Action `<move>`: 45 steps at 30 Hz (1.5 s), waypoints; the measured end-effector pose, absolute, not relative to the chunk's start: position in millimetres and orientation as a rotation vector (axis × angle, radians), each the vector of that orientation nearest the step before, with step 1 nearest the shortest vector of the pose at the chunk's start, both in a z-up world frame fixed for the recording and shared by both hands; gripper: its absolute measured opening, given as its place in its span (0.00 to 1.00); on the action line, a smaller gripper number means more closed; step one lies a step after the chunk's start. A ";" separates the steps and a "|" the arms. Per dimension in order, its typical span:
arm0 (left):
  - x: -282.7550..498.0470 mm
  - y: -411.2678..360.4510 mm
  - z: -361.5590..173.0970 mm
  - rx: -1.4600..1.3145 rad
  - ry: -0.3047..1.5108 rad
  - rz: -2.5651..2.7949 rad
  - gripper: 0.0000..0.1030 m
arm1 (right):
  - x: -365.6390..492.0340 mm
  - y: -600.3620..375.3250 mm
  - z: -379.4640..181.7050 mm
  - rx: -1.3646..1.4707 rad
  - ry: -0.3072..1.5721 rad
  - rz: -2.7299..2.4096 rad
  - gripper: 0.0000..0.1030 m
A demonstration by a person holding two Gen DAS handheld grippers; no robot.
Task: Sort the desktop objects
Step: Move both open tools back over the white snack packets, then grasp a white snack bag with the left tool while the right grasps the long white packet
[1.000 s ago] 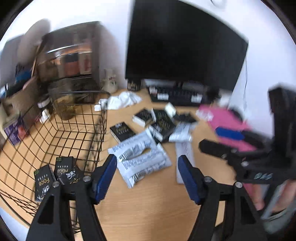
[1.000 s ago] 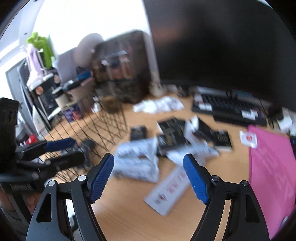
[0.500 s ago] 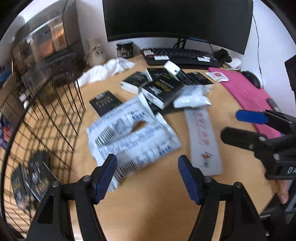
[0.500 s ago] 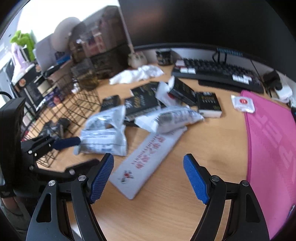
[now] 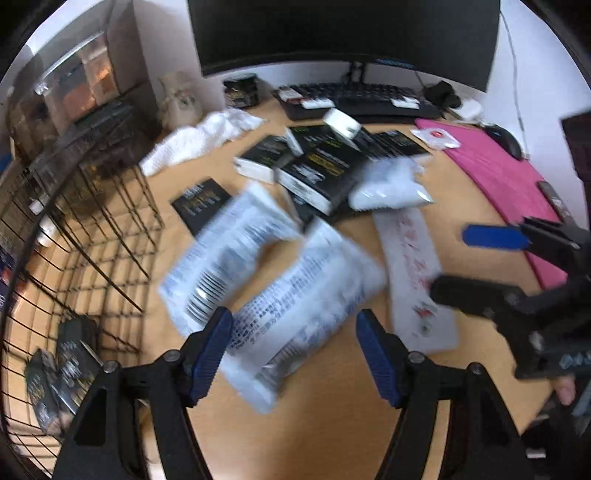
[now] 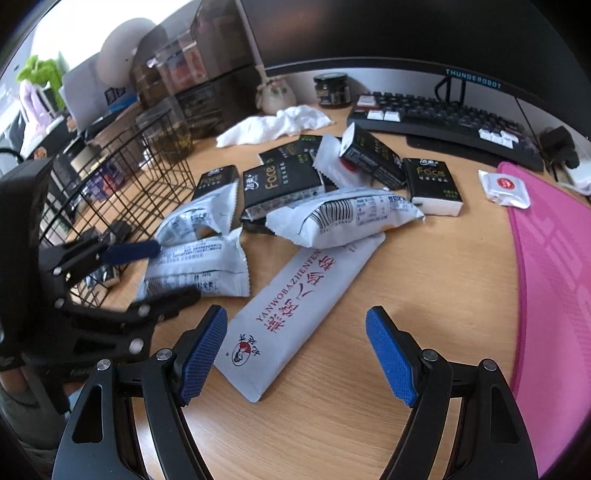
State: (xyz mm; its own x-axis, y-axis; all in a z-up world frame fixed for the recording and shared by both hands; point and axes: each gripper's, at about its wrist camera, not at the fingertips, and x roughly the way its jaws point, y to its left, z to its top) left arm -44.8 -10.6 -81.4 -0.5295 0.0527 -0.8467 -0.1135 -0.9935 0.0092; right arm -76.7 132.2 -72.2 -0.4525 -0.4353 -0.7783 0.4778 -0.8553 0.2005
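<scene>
My bench (image 6: 424, 295): light wood. White wall (image 5: 535, 55) behind; dark monitor (image 5: 343, 33), keyboard (image 6: 443, 122), pink mat (image 6: 554, 258); daylight at left.

Pink mat (image 6: 546, 266), black wire basket (image 6: 110, 162), black tissue packs (image 6: 280, 181) lettered gold — perhaps yellow — and blue-padded grippers (image 6: 295, 350).

Left wrist view: the white snack packets (image 5: 280, 291) are motion-blurred and their print is unreadable. The wire basket (image 5: 92, 236) is cut off at the left edge. Right wrist view: the monitor (image 6: 388, 33) is cropped at the top, and the pink mat (image 6: 546, 280) at the right.
</scene>
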 end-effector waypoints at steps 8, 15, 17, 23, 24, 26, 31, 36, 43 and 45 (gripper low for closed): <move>-32.9 -3.4 -78.2 -1.448 0.008 2.602 0.72 | -70.9 135.0 -61.5 1.185 0.061 -2.309 0.76; -55.0 7.6 -85.8 -1.472 -0.010 2.564 0.72 | -78.4 139.9 -67.6 1.219 0.051 -2.321 0.76; -60.8 13.3 -91.9 -1.495 0.019 2.552 0.72 | -80.7 143.1 -69.1 1.228 0.048 -2.326 0.76; -64.5 5.6 -90.4 -1.489 0.005 2.586 0.40 | -88.3 147.2 -75.1 1.253 0.053 -2.345 0.76; -65.3 2.7 -90.2 -1.497 0.004 2.589 0.40 | -89.3 147.6 -76.0 1.261 0.049 -2.346 0.76; -65.1 -2.4 -88.8 -1.507 0.005 2.598 0.39 | -90.6 146.9 -76.6 1.271 0.044 -2.352 0.76; -63.3 -9.7 -87.1 -1.500 -0.007 2.608 0.38 | -92.8 131.4 -76.0 1.269 0.075 -2.373 0.76; -63.8 -19.5 -88.0 -1.508 -0.017 2.636 0.38 | -99.6 116.2 -82.8 1.275 0.050 -2.463 0.76; -60.3 -17.6 -90.2 -1.512 0.008 2.623 0.39 | -108.5 98.8 -92.6 1.301 0.174 -2.506 0.76; -59.7 -16.4 -90.7 -1.511 0.010 2.622 0.39 | -105.7 107.2 -93.8 1.308 0.216 -2.515 0.76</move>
